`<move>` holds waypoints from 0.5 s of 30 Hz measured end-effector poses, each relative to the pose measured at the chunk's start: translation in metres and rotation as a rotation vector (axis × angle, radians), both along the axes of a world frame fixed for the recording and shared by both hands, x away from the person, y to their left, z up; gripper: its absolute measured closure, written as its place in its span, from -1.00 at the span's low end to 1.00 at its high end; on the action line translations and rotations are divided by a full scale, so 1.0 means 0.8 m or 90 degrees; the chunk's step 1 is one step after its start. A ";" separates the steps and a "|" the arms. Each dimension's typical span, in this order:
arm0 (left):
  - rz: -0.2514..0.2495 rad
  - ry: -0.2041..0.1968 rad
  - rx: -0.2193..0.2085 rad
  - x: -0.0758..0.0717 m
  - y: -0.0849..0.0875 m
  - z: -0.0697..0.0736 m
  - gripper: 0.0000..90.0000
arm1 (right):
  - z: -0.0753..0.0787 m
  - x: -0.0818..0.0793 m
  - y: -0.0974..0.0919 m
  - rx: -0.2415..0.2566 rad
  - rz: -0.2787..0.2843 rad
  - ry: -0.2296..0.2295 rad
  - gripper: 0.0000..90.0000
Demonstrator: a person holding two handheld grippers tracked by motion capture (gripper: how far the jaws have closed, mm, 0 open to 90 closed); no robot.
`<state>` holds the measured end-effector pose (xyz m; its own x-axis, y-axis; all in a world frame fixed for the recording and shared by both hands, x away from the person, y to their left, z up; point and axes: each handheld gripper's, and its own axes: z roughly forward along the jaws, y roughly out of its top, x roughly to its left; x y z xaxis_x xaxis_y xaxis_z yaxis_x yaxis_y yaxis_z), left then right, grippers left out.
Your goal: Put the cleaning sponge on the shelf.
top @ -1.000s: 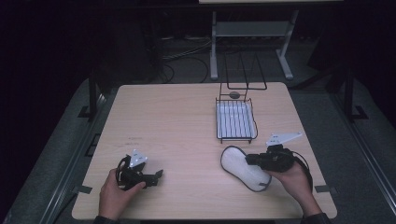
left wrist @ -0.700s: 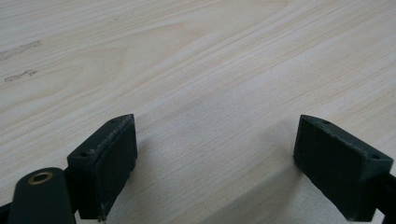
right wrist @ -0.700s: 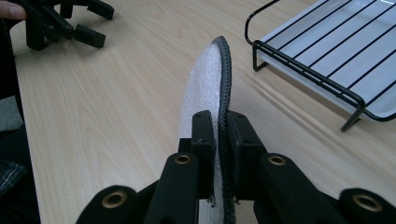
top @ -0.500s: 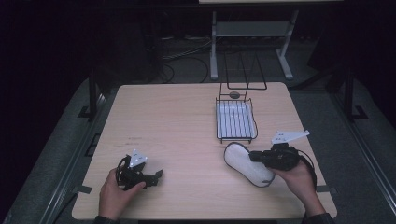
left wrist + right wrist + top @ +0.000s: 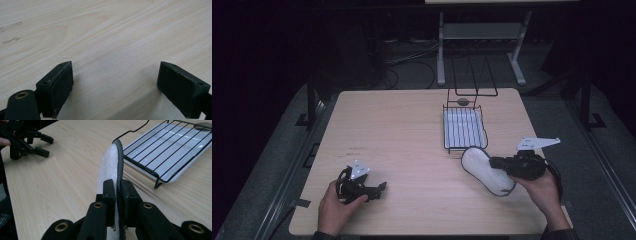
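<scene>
Left gripper [image 5: 371, 190] is sitting low on the table [image 5: 402, 130] near the front-left corner, jaws spread wide, gripping nothing. Left gripper view is showing bare wood grain between the pads [image 5: 58, 83]. No risk there as long as it's idling, but it's parked well apart from the work, so it isn't backing up the other hand if something slips.

Mid-table: nothing lying between the two hands.

Right gripper [image 5: 117, 192] is clamping the white insole [image 5: 487, 170], jaws closed on its near end, pinching the edge right at the black rim binding. The insole is standing on edge and tilted, toe end pointing toward the wire rack [image 5: 464, 127] and looking just beside its front rail; can't tell if it's touching.

Risks, as I'm reading it:
- Grip is sitting on a thin strip at one end. The foam is soft and long, so it's likely flexing or pivoting in the jaws if moved fast.
- The toe could be catching the rack's front rail or a wire if it's carried low toward the tray.
- The rack looks light on thin feet; a nudge could be shoving it back.

Insole look: white textured foam face, dark stitched border, foot-shaped outline, thin, slightly curved along its length. The underside is facing away, can't tell its finish.
</scene>
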<state>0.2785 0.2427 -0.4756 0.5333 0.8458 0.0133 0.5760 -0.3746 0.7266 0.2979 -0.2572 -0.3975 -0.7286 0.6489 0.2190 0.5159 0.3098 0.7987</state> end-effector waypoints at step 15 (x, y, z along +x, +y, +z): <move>0.000 0.000 0.000 0.000 0.000 0.000 -0.72 | 0.013 0.003 -0.027 0.015 -0.038 -0.017 0.84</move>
